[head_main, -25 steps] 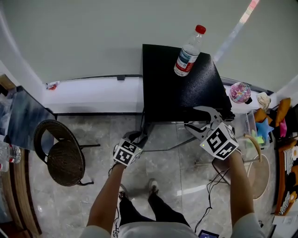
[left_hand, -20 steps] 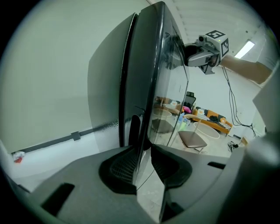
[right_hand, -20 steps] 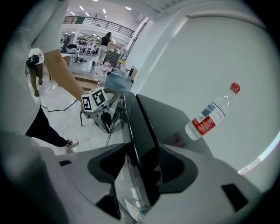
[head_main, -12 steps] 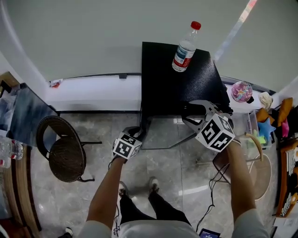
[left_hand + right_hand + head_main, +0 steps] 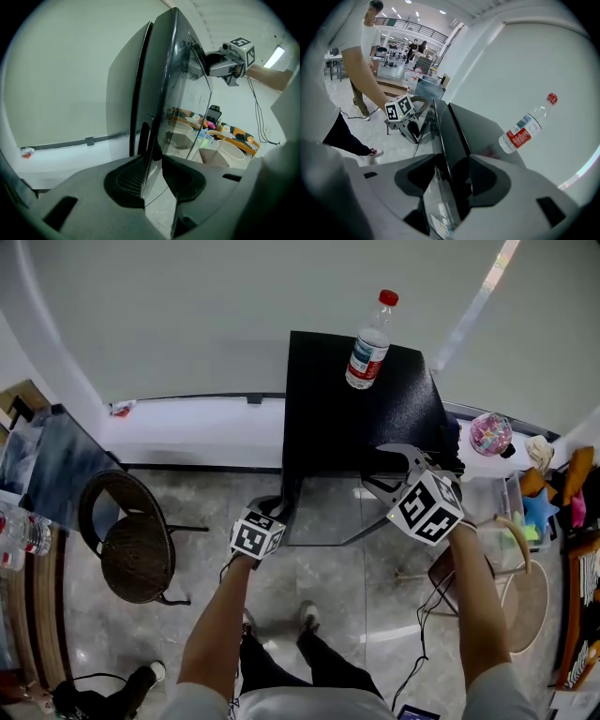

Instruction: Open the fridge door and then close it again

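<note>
change: right gripper [image 5: 452, 168] has come in from just off the fridge [image 5: 356, 418] and now sits over the door [image 5: 180, 93] at its top right corner. A second ago its jaws stood wider and clear of it. The left gripper [image 5: 153, 164] has kept its place, and its jaws have narrowed onto the door's left edge.
left claw: clamped on the left edge, beside the handle slot. Both pads are on the panel and the glass runs straight between them.
right claw: wide, but seated across the thick top edge. The frame seems to fill the gap pad to pad, so I read it as gripping, not hovering.
door: ajar, by my reading. The left gripper view shows a thin gap between cabinet and door along the left edge. From the head view the glass angles out from the front on the left, so the hinge is probably on the right.
fridge: black, against the wall, straight ahead of the person, with a bottle [image 5: 367, 343] upright on top near the back.
meaning: both hands are now set on the door, so it's ready to swing.
phase: can't tell whether this is the opening pull or the closing push. The gap is small either way.
risk: the right claw sits near the hinge side and has little leverage, so the left one does the work. A jerk could topple the bottle.
</note>
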